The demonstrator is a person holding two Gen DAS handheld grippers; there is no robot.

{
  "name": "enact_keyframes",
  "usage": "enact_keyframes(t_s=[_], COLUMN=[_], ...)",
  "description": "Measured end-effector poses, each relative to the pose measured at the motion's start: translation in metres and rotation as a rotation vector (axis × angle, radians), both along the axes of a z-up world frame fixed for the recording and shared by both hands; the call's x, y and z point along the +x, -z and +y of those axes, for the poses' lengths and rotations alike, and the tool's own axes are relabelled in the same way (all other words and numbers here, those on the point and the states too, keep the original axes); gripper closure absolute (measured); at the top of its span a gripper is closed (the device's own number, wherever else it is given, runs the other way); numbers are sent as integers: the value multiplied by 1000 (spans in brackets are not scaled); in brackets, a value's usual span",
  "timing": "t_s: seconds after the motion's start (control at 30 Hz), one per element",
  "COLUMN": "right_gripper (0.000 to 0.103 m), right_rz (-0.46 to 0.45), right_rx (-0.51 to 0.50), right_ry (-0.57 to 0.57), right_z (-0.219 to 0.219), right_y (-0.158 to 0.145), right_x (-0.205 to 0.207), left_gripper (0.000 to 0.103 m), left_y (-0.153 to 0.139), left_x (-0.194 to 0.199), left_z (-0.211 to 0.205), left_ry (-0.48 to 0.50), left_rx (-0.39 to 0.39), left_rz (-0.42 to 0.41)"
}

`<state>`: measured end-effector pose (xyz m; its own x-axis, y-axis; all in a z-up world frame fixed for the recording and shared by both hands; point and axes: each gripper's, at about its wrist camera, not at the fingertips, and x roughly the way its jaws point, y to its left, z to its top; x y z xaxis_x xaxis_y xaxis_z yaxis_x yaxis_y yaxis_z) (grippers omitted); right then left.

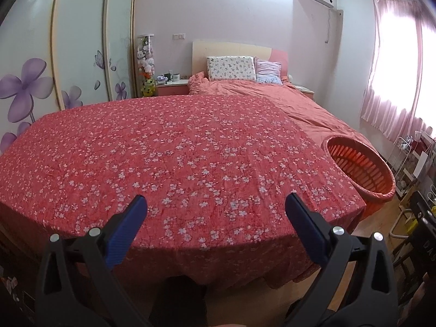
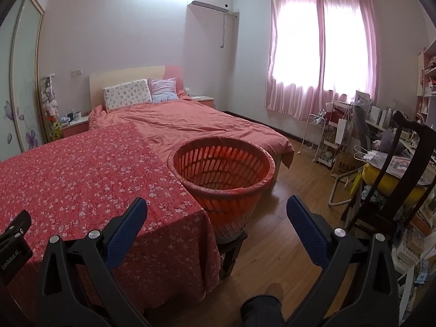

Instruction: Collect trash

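An orange slatted basket (image 2: 222, 174) lined with a thin clear bag stands on a small dark stool at the right edge of a table under a red flowered cloth (image 2: 90, 179). It also shows in the left wrist view (image 1: 359, 167). My left gripper (image 1: 216, 203) is open and empty above the cloth's (image 1: 177, 158) near edge. My right gripper (image 2: 216, 204) is open and empty, in front of the basket. I see no trash on the cloth.
A bed with a red duvet (image 2: 196, 122) and pillows lies behind the table. A dark wooden chair (image 2: 395, 174) with a yellow cushion, bags and a white rack crowd the right side. Wood floor (image 2: 275, 245) lies right of the table. A wardrobe with purple flowers (image 1: 54, 68) stands at left.
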<state>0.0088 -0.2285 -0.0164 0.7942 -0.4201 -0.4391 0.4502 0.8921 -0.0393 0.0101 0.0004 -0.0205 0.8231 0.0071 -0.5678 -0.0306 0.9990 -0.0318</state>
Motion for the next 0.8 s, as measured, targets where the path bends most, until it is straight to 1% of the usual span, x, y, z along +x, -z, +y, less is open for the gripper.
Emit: enact_keyframes(t_s=[0.07,0.27,0.43,0.8], right_gripper=[2,2,2,2], right_rz=[3,34,52,53], right_rx=[-16,1,23,32], right_ry=[-1,-14,-32,-41], right_z=[3,4,5,6], right_y=[0,3,5,5], right_x=[0,6,7,7], left_gripper=[4,4,4,4], left_y=[0,1,3,4], left_x=[1,1,0,-1], left_z=[-1,-5,-7,-9], left_ry=[-2,-11,-13,-13], left_rx=[5,29,31,25], left_rz=[1,2,10,15])
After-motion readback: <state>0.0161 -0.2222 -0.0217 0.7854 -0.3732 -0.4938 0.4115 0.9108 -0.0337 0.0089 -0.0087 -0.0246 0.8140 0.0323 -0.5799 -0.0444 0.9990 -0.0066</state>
